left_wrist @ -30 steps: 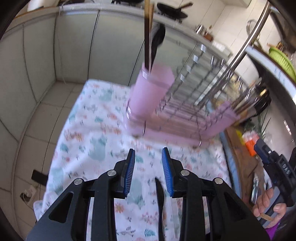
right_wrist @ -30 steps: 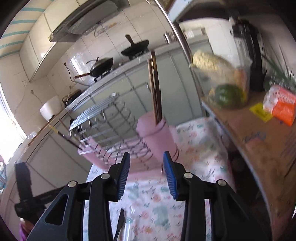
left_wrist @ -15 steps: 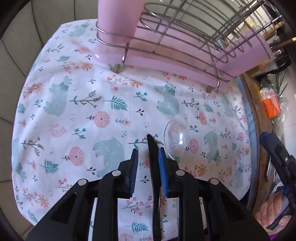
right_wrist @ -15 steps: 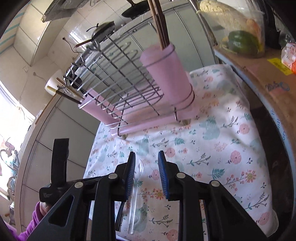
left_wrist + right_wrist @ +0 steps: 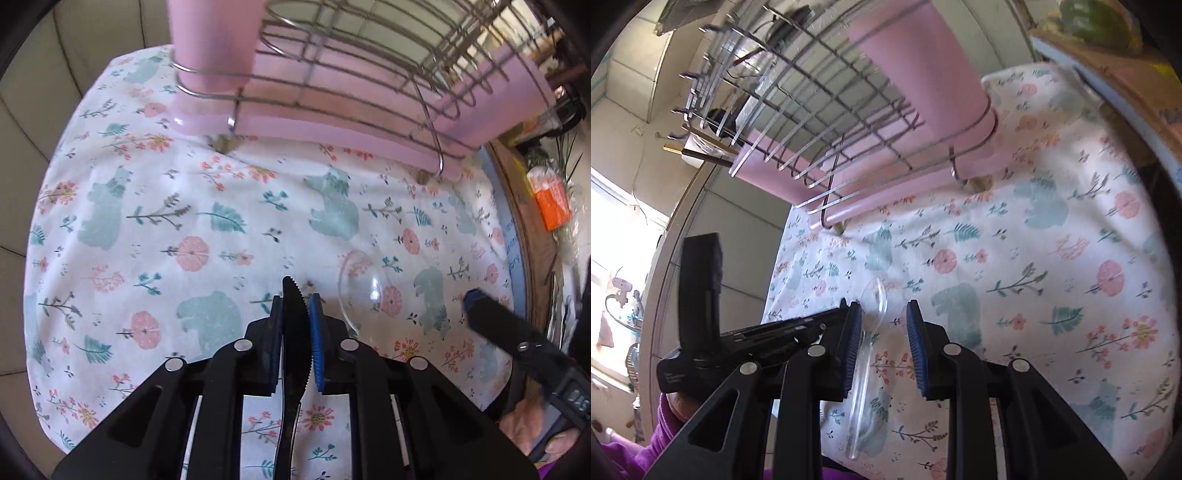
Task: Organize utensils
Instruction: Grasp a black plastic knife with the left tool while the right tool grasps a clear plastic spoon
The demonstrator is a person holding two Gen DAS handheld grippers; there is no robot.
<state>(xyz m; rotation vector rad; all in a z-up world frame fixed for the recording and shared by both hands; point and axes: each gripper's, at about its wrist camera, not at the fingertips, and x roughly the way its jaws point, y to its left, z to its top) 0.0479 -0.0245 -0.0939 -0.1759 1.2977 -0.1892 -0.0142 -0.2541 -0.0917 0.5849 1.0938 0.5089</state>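
Note:
A black serrated plastic knife (image 5: 293, 332) lies on the floral cloth (image 5: 147, 221). My left gripper (image 5: 295, 306) has its jaws closed on the knife's blade, low over the cloth. A clear plastic spoon (image 5: 360, 291) lies just right of it; it also shows in the right wrist view (image 5: 868, 332). My right gripper (image 5: 882, 325) is open, jaws either side of the spoon's handle, just above the cloth. The pink dish rack (image 5: 332, 122) with pink utensil cups (image 5: 923, 74) stands at the far side.
Chopsticks (image 5: 698, 151) stick out of the rack's far cup. An orange packet (image 5: 552, 199) lies on the wooden counter (image 5: 517, 206) at the right. The left gripper's body (image 5: 701, 332) sits close to my right gripper. Cabinet fronts surround the table.
Both grippers dropped from looking at the rack down to the cloth. The left jaws narrowed onto the black knife. The right gripper came down over the clear spoon, still open.

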